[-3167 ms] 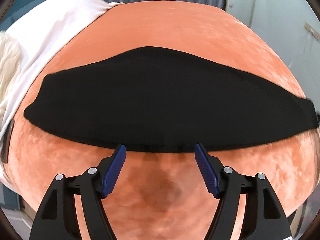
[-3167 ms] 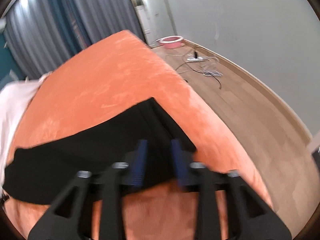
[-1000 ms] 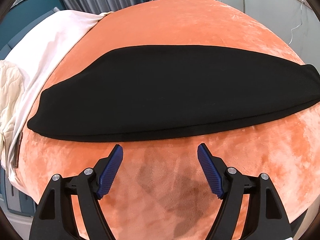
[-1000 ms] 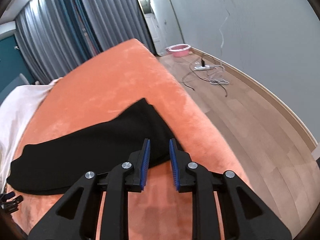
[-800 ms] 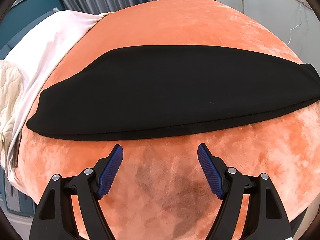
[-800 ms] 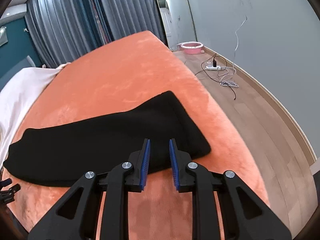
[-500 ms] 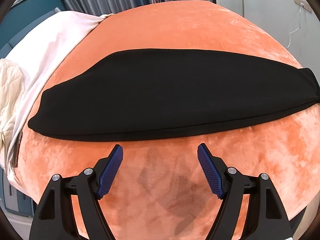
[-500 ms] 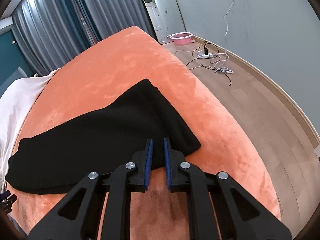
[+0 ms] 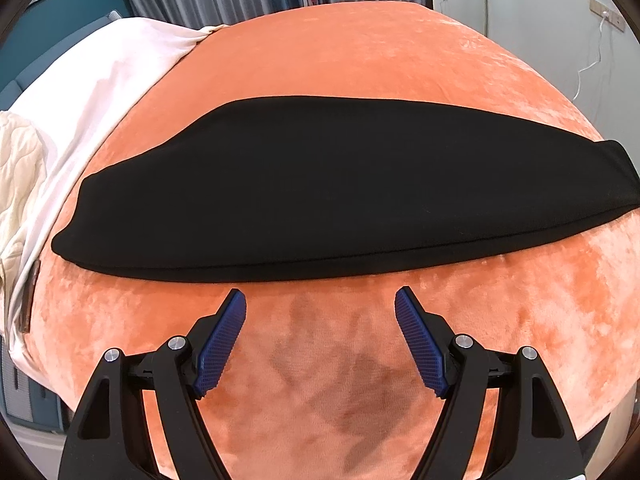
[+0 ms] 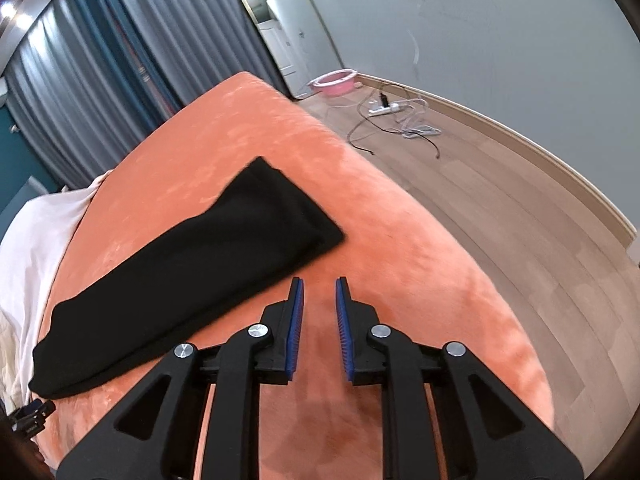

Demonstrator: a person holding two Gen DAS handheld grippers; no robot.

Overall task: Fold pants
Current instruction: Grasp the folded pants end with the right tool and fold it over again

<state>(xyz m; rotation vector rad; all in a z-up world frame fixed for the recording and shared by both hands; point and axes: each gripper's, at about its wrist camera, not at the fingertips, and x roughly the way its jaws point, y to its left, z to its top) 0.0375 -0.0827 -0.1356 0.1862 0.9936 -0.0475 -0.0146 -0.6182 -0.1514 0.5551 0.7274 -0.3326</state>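
Black pants (image 9: 340,188) lie flat as one long folded strip across the orange bed cover (image 9: 360,56). My left gripper (image 9: 320,300) is open and empty, hovering just short of the strip's near edge, at its middle. In the right wrist view the pants (image 10: 200,256) stretch from the upper middle to the lower left. My right gripper (image 10: 319,286) is empty, its jaws a narrow gap apart, over bare cover to the right of the strip's near end.
White bedding (image 9: 80,92) lies along the left side of the bed. The bed's right edge drops to a wooden floor (image 10: 500,208) with a power strip and cables (image 10: 396,114) and a pink basin (image 10: 334,80) by the wall. Grey curtains (image 10: 120,80) hang behind.
My right gripper has drawn back off the pants' end and swung right, and its jaws have opened slightly. The pants lie released on the cover. My left gripper has stayed open and barely moved.
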